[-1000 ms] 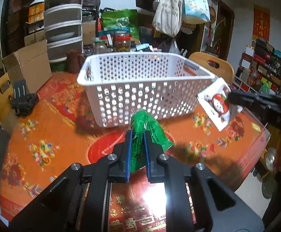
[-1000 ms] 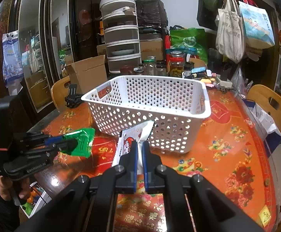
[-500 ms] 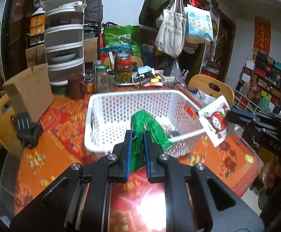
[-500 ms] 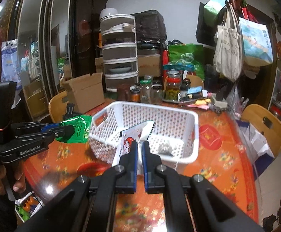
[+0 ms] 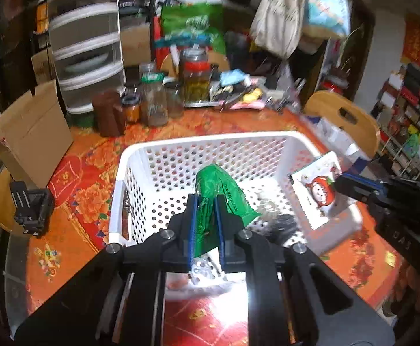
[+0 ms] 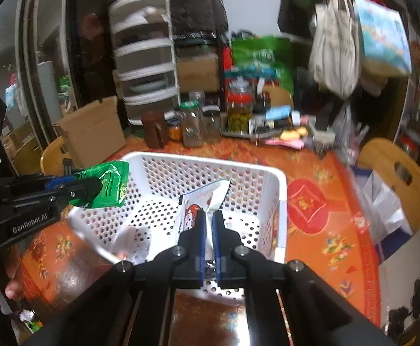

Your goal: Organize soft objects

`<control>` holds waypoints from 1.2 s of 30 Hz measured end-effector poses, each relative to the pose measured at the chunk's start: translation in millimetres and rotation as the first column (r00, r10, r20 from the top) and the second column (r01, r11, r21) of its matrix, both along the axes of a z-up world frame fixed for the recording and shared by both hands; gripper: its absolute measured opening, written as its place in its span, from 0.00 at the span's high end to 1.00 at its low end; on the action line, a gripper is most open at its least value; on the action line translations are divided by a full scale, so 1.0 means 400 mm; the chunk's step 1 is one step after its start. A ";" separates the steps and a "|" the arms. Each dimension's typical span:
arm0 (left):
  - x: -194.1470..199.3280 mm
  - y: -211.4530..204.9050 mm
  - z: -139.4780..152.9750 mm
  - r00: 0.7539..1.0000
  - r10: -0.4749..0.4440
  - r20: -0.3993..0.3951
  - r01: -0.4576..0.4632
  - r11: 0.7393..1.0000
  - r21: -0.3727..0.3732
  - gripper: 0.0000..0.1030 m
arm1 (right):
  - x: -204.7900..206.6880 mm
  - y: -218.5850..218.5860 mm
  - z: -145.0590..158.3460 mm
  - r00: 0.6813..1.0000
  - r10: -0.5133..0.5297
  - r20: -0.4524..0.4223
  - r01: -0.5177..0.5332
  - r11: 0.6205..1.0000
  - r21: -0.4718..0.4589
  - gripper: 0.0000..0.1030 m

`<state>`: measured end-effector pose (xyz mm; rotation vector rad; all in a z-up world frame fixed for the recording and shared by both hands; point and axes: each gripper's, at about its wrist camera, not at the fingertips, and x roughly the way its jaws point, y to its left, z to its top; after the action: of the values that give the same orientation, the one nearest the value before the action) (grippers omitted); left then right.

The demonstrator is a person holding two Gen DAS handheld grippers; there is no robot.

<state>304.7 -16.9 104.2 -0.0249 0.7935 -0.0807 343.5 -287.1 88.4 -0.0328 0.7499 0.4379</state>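
Observation:
My left gripper (image 5: pixel 205 201) is shut on a green soft packet (image 5: pixel 224 193) and holds it above the inside of the white perforated basket (image 5: pixel 123 170). My right gripper (image 6: pixel 209 216) is shut on a white packet with a red cartoon print (image 6: pixel 201 201), also held over the basket (image 6: pixel 279 190). In the left wrist view the right gripper (image 5: pixel 342 186) holds the white packet (image 5: pixel 319 193) over the basket's right rim. In the right wrist view the left gripper (image 6: pixel 94 186) holds the green packet (image 6: pixel 108 181) over the basket's left corner. Some pale items lie on the basket floor.
The basket stands on a round table with a red-orange floral cloth (image 5: pixel 74 201). Jars (image 5: pixel 152 101), a cardboard box (image 5: pixel 28 132) and a stack of drawers (image 5: pixel 85 43) crowd the far side. A black clip (image 5: pixel 31 207) lies at left. Wooden chairs (image 6: pixel 394 170) surround the table.
Both grippers have risen and moved forward with their packets, from beside the basket to above its inside. The views now look down into it.

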 end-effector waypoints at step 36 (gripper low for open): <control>-0.092 0.041 -0.029 0.999 -0.029 0.045 0.029 1.000 -0.010 0.00 | -0.008 0.015 -0.061 1.000 0.022 -0.020 -0.022 1.000 0.006 0.05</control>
<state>267.8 -0.6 92.5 -0.0221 0.7484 -0.1127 340.5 -281.3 63.8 -0.0311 0.7691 0.4618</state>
